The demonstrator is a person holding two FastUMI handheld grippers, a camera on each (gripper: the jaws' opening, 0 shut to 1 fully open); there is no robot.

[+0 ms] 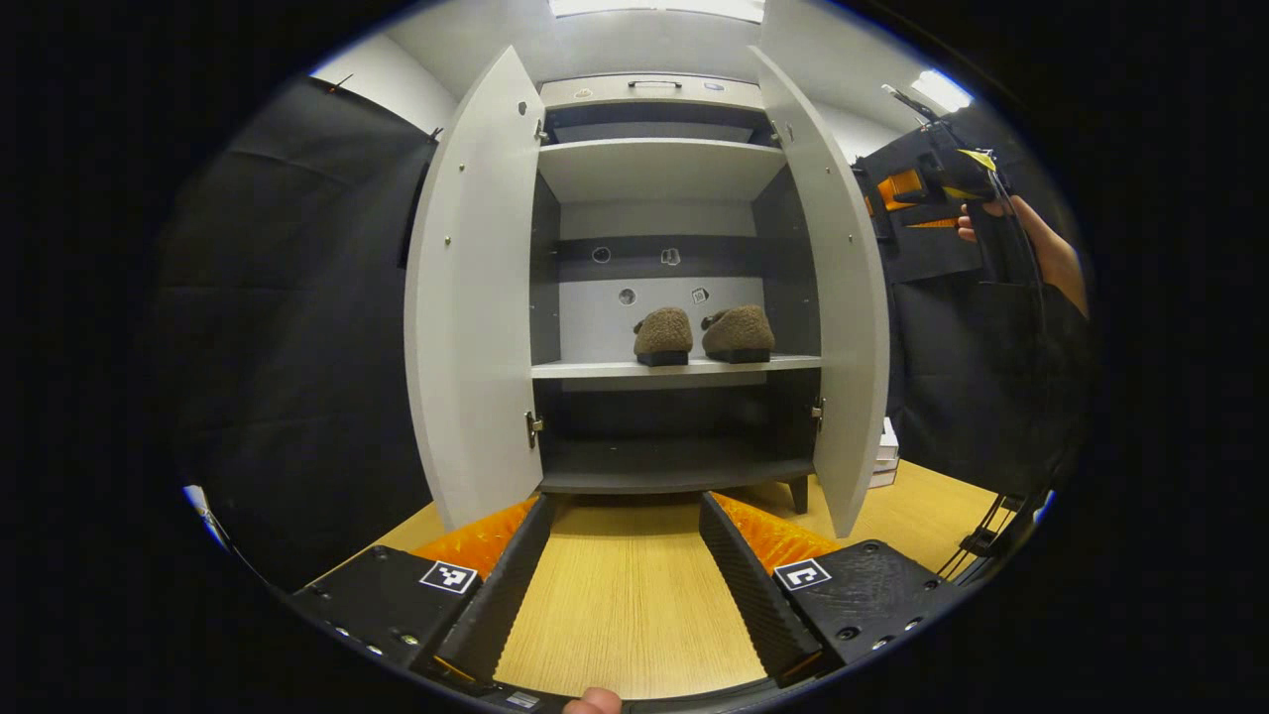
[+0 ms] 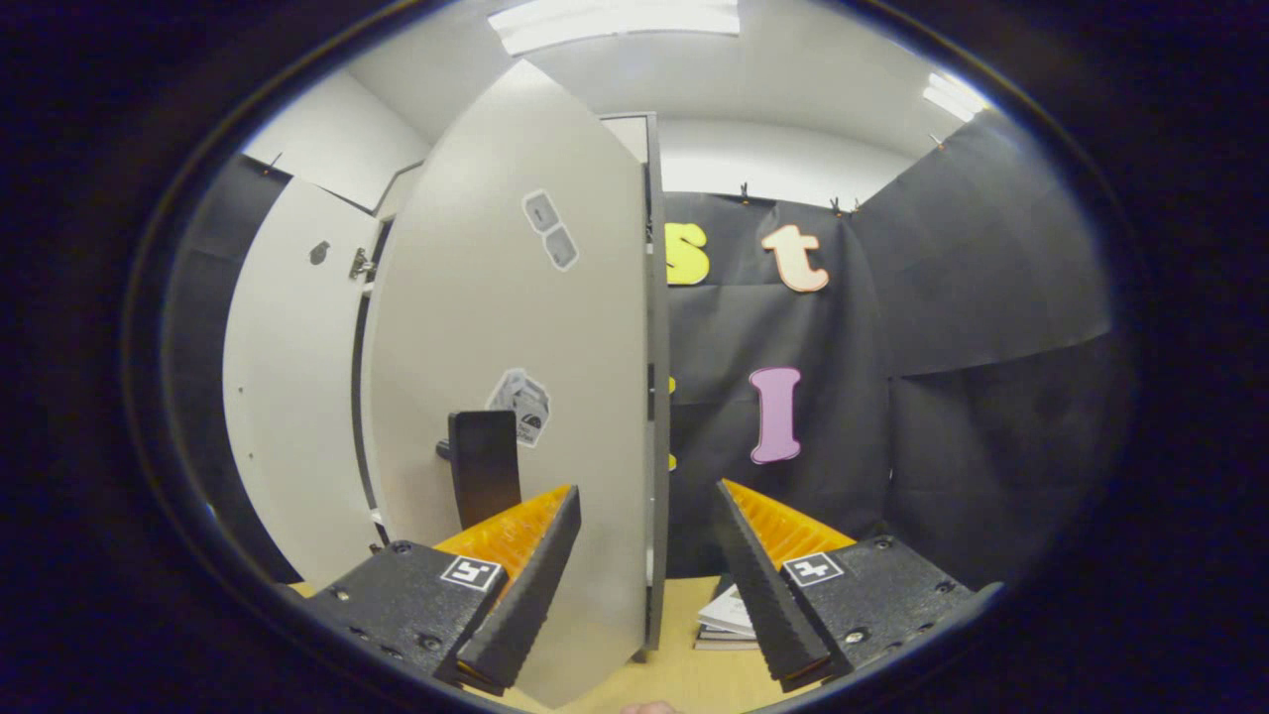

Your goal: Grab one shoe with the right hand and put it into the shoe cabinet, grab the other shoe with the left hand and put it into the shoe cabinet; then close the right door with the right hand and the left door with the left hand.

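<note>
Two brown fuzzy shoes, one point(image 1: 663, 335) beside the other point(image 1: 739, 332), stand side by side on the middle shelf point(image 1: 595, 369) of the open shoe cabinet point(image 1: 659, 169). The left door point(image 1: 471, 297) and the right door point(image 1: 843, 297) are both swung wide. My left gripper point(image 1: 634, 580) is open and holds nothing, low over the wooden floor in front of the cabinet. A hand holds my right gripper point(image 1: 952, 188) high beside the right door. In the right gripper view, the right gripper point(image 2: 644, 580) is open, and the right door's edge point(image 2: 654, 397) runs between its fingers, with the door's black handle point(image 2: 484, 466) to the left.
A small stack of white books point(image 1: 887, 456) lies on the wooden floor point(image 1: 625, 615) behind the right door, the same stack point(image 2: 729, 620) showing past the door's edge. Black cloth walls close in on both sides. The bottom shelf point(image 1: 674, 466) is bare.
</note>
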